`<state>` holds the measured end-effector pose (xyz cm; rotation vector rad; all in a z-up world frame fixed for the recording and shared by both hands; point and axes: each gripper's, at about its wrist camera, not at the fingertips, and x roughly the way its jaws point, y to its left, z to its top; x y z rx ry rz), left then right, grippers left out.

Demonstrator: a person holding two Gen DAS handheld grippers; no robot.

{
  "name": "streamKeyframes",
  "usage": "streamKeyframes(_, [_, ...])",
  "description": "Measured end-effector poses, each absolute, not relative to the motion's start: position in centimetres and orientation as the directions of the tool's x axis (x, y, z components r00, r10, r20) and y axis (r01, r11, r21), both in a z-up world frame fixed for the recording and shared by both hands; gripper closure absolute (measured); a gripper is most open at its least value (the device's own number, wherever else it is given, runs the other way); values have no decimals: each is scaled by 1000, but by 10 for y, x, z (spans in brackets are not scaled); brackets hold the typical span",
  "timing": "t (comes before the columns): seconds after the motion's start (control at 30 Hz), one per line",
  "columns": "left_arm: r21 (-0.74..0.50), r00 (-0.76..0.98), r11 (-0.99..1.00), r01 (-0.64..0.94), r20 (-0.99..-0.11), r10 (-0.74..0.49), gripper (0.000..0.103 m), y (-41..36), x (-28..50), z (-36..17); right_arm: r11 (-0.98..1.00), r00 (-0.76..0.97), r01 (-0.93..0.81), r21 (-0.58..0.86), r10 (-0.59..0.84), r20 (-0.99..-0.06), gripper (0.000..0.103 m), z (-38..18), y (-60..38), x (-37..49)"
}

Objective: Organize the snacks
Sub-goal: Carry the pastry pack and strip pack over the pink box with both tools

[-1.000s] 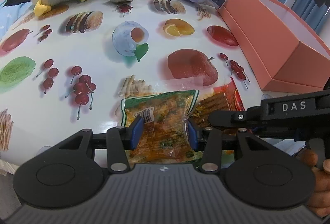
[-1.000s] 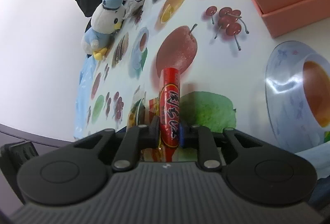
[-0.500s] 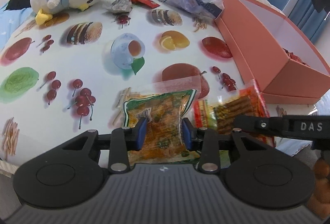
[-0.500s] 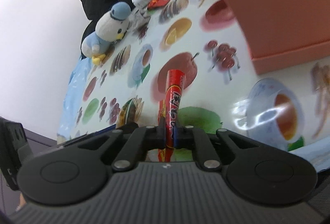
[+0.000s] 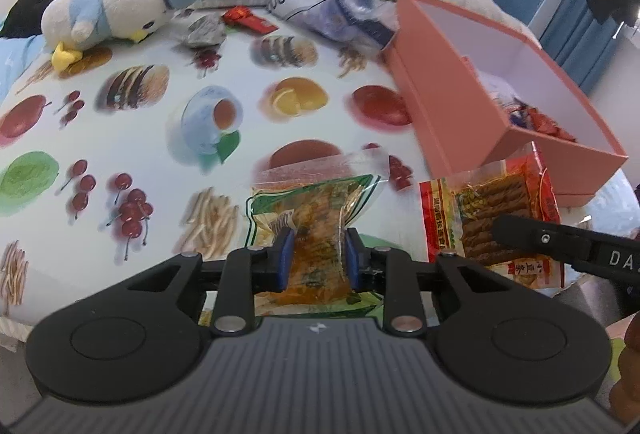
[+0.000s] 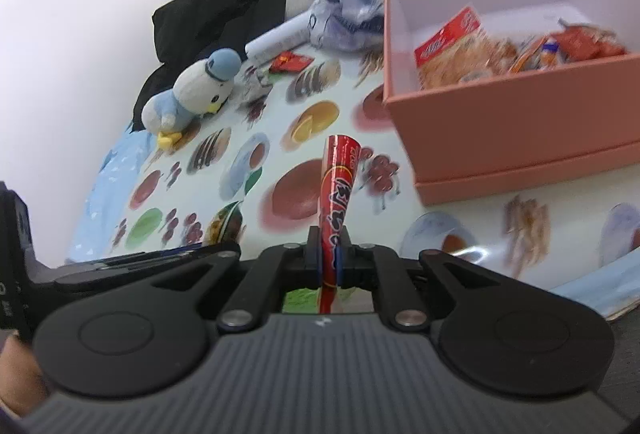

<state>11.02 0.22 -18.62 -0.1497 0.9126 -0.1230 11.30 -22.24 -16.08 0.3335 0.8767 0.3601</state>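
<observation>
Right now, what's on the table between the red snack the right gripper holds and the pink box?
Nothing real. In the right wrist view, only tablecloth with printed cherries lies between the red snack packet and the pink box.

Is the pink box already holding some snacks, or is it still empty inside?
It holds snacks. The right wrist view shows the open pink box with several red and orange snack packets lying on its floor, well below the rim.

I see the open box (image 5: 460, 106) at the table's (image 5: 120, 138) right, snack packets (image 6: 480, 54) inside, plush bird (image 5: 116, 10) far left.
</observation>
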Motion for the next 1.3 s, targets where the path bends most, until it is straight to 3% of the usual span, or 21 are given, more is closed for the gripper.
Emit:
streamKeyframes(0.6, [-269, 710, 947, 176, -632, -311, 73, -47, 85, -89, 950, 764, -153, 273, 289, -578, 94, -82, -258, 62])
streamKeyframes(0.97, [-295, 684, 911, 289, -602, -412, 73, -92, 112, -73, 969, 840, -85, 231, 194, -507, 94, -58, -291, 58])
streamKeyframes(1.3, [-298, 675, 897, 328, -590, -443, 73, -129, 174, -64, 978, 872, -19, 210, 119, -475, 93, -57, -325, 107])
